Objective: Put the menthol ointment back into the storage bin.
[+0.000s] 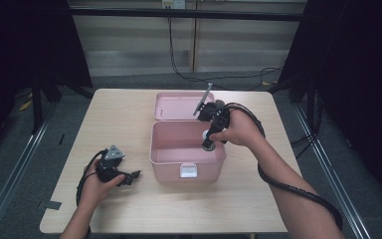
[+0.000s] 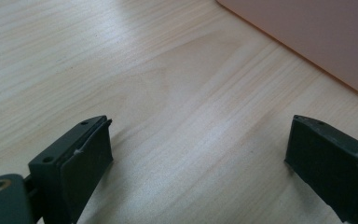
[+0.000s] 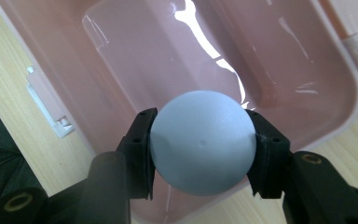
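A pale blue-grey ball (image 3: 201,142) is sitting clamped between the two black jaws of the right gripper (image 3: 201,149), one jaw pressing on each side of it. The ball is hanging over the open pink box (image 3: 307,126), above its near-right part as the high view shows it, and whether it is touching the floor of the box cannot be told. In the high view the ball (image 1: 205,134) is showing as a small pale spot just under the right hand (image 1: 238,130), which is gripping the right gripper (image 1: 209,144) and pointing it down into the box (image 1: 166,158). A thick black cable is looping from that gripper back along the forearm.

The box is standing near the middle of the light wooden table (image 1: 129,114), its lid (image 1: 179,105) lying open and flat behind it, joined at the far edge. A white latch (image 1: 188,170) is sitting on the front wall of the box; in the right gripper view the latch (image 3: 46,105) is showing at the left rim.

Well to the left of the box, the left hand (image 1: 95,185) is holding the left gripper (image 1: 133,175) low over the table, jaws pointing toward the box. In the left gripper view the left gripper (image 2: 198,154) is standing with its jaws spread wide, with nothing between them but bare tabletop (image 2: 121,70), and a corner of the pink box (image 2: 317,37) is showing ahead at the upper right
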`<state>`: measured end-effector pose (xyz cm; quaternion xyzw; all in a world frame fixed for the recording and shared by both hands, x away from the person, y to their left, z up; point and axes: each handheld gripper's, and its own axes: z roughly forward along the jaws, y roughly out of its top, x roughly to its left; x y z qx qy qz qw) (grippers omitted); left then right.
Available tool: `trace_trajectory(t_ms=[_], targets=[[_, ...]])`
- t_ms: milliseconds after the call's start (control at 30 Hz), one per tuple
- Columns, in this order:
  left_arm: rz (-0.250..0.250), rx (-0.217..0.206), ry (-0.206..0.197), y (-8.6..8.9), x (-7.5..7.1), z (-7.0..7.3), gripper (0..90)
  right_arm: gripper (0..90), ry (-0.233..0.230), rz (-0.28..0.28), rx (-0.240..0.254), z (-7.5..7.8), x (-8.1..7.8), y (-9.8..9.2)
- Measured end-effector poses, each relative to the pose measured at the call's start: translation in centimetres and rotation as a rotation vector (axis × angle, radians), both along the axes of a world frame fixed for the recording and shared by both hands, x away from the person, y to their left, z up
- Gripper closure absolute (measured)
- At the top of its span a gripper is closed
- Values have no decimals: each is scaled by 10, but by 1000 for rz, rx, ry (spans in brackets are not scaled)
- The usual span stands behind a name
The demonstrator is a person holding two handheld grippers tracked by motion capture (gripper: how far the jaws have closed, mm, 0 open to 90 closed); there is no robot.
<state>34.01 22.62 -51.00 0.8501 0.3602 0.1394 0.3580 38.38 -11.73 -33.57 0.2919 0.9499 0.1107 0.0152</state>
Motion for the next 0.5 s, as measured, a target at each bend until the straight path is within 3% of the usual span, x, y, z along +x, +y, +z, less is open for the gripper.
trace_trajectory(t_ms=[500], targets=[[0,0,0,0,0,0,63,504,16,-18,-27,-25,12,13]])
